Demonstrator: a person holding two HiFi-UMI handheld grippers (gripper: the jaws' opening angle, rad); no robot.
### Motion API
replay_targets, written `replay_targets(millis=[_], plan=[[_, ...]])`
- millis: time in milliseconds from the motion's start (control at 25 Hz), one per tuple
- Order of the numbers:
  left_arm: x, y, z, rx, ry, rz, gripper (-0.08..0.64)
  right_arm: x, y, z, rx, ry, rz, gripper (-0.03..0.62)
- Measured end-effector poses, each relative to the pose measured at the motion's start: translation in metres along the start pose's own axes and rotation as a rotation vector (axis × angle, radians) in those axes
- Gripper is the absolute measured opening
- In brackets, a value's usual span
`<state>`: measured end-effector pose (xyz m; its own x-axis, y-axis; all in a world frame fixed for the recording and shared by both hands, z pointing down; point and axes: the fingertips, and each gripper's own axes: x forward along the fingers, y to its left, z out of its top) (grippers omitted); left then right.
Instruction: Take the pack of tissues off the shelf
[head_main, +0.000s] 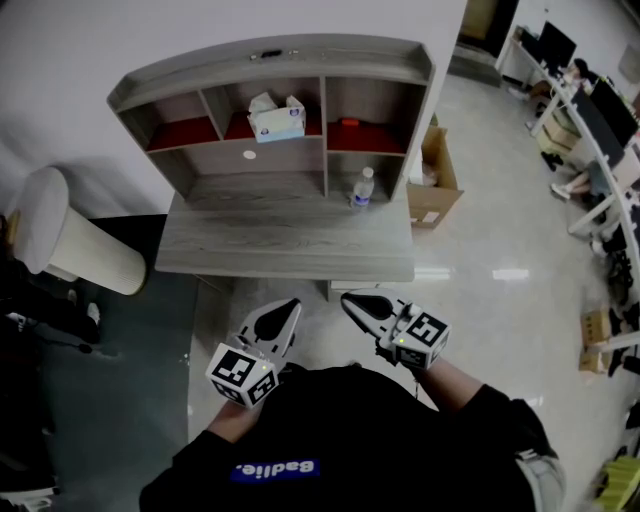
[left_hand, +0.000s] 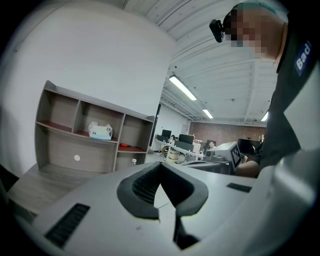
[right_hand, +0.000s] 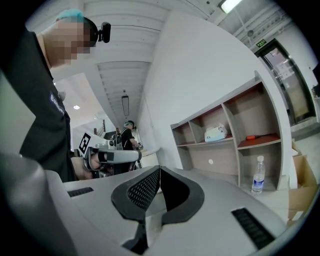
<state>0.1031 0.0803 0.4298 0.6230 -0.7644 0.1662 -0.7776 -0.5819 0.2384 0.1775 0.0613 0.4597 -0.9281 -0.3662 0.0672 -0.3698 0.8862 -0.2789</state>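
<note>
The pack of tissues (head_main: 276, 117), white and pale blue, stands in the middle upper compartment of the grey wooden shelf (head_main: 270, 72). It also shows small in the left gripper view, pack of tissues (left_hand: 100, 130), and in the right gripper view, pack of tissues (right_hand: 216, 133). Both grippers hang close to the person's chest, well short of the desk's front edge. My left gripper (head_main: 291, 305) is shut with nothing in it, jaws tip to tip. The right gripper (head_main: 349, 299) is shut and empty too.
A clear water bottle (head_main: 362, 188) stands on the desk (head_main: 285, 245) under the right compartment, where a small red-handled thing (head_main: 348, 122) lies. A white cylinder bin (head_main: 70, 237) stands left; a cardboard box (head_main: 437, 180) right. Office desks and seated people fill the far right.
</note>
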Motion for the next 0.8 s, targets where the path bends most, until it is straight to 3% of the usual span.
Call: replay_targets(millis=[320,800], plan=[[0.007,0.026,0.006,-0.003,-0.016,-0.003,0.002,0.016,-0.018,-0.001,-0.017,0.025,-0.026,0.031],[-0.001,0.139,0.045,0.023,-0.029,-0.033,0.002,0.132,-0.044,0.017,-0.059,0.066,-0.072,0.031]])
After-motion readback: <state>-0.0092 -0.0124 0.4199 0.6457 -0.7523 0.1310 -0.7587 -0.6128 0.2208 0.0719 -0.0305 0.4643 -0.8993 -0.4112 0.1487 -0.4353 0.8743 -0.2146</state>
